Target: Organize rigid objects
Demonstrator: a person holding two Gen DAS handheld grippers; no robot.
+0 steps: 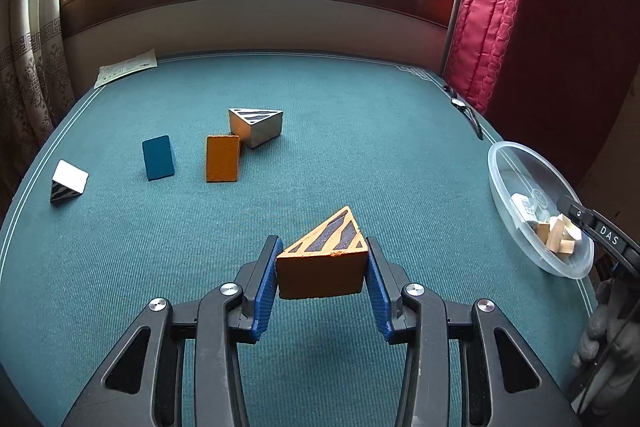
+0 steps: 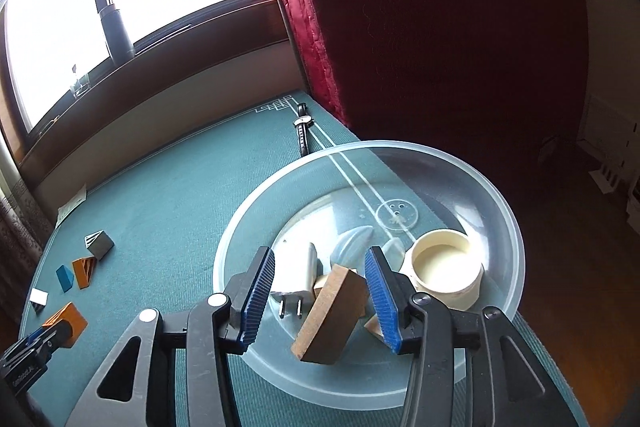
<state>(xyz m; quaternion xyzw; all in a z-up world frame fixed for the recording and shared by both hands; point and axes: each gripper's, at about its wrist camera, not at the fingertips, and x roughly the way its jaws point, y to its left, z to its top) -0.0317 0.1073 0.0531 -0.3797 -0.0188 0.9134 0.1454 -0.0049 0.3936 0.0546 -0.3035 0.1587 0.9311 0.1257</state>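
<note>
My left gripper (image 1: 322,242) is shut on an orange wedge (image 1: 320,275) with a dark striped top, held just above the green table. This wedge (image 2: 68,323) also shows at the lower left of the right wrist view. My right gripper (image 2: 319,251) hangs over a clear plastic bowl (image 2: 400,144) at the table's right edge. Its jaws stand apart. A brown wooden block (image 2: 332,315) lies tilted between them on other pieces in the bowl, with a clear gap to the left pad. Out on the cloth are a silver wedge (image 1: 256,127), an orange block (image 1: 223,159), a blue block (image 1: 159,158) and a white wedge (image 1: 69,181).
The bowl also holds a cream round cup (image 2: 444,271), a white plug adapter (image 2: 298,283) and small wooden pieces. A wristwatch (image 2: 303,131) lies at the far right corner, a paper sheet (image 1: 126,67) at the far left. A red curtain (image 1: 492,7) hangs beside the table.
</note>
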